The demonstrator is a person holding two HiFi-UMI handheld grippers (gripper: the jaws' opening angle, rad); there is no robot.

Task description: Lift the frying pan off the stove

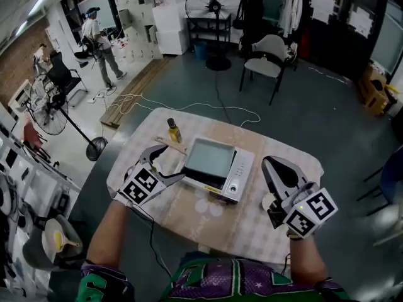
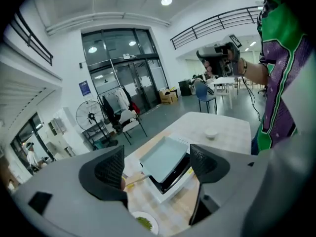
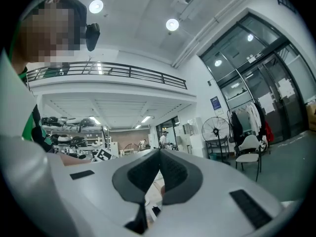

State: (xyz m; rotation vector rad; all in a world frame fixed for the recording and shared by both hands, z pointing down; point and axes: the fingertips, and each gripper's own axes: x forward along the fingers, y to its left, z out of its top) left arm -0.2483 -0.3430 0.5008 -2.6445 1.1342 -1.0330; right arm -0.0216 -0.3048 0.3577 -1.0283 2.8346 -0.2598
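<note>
The left hand-held gripper (image 1: 169,162) is being held with its jaws spread wide and nothing between them, just beside the left edge of the stove (image 1: 242,176). The right hand-held gripper (image 1: 271,165) is being held off to the right of the stove, with its jaws pressed together on nothing. The frying pan (image 1: 210,156), square and pale, is resting flat on top of the stove near the middle of the desk (image 1: 252,234). Its wooden handle (image 1: 171,146) is pointing out to the left, close to the left hand-held gripper's open jaws but not being touched by them. No part of the lift is judged to be done: the pan is not yet being gripped, so the closing on the handle and the raising are both being left to do. On the desk the following are being counted: one frying pan, one stove, one small bottle (image 1: 174,131) behind the handle, one small white bowl (image 1: 269,200) near the right hand-held gripper, and one plate (image 2: 143,223) of something green, seen only in the left gripper view; two hand-held grippers are being counted as well
</note>
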